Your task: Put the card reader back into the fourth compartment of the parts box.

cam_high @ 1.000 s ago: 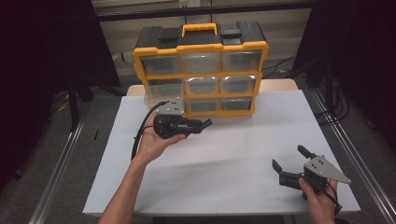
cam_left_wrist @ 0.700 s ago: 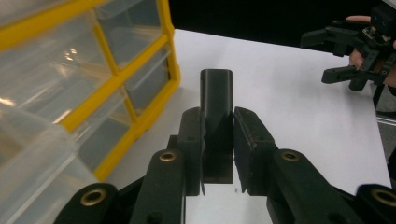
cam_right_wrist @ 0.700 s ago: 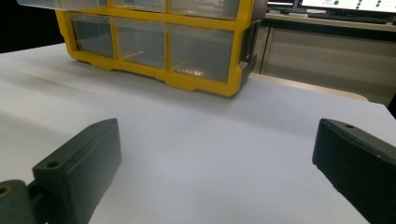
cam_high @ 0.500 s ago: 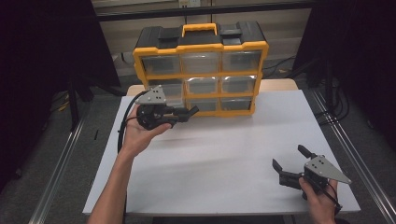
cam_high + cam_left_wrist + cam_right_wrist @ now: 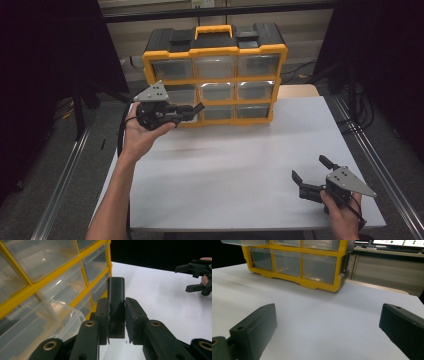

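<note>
A yellow-and-black organizer [image 5: 215,80] with clear drawers stands upright at the table's far edge. My left gripper [image 5: 192,111] hovers level in front of its left column, shut on a small black rectangular piece [image 5: 199,107] that sticks out past the jaws. In the left gripper view the black piece [image 5: 116,290] is pinched between the pads [image 5: 102,312], and a clear drawer [image 5: 50,320] juts out of the organizer [image 5: 82,293] beside them. My right gripper [image 5: 310,175] rests near the front right corner, open, with nothing between its fingers [image 5: 254,327].
The white table [image 5: 235,165] has bare room between the two hands. Metal rails [image 5: 70,170] run along both sides on the floor. The right gripper [image 5: 197,277] is seen far off in the left gripper view. A counter with monitors [image 5: 397,245] stands behind the organizer [image 5: 312,283].
My left hand has risen and shifted left and back toward the organizer's left column, still holding the black piece. The right hand has stayed put.
</note>
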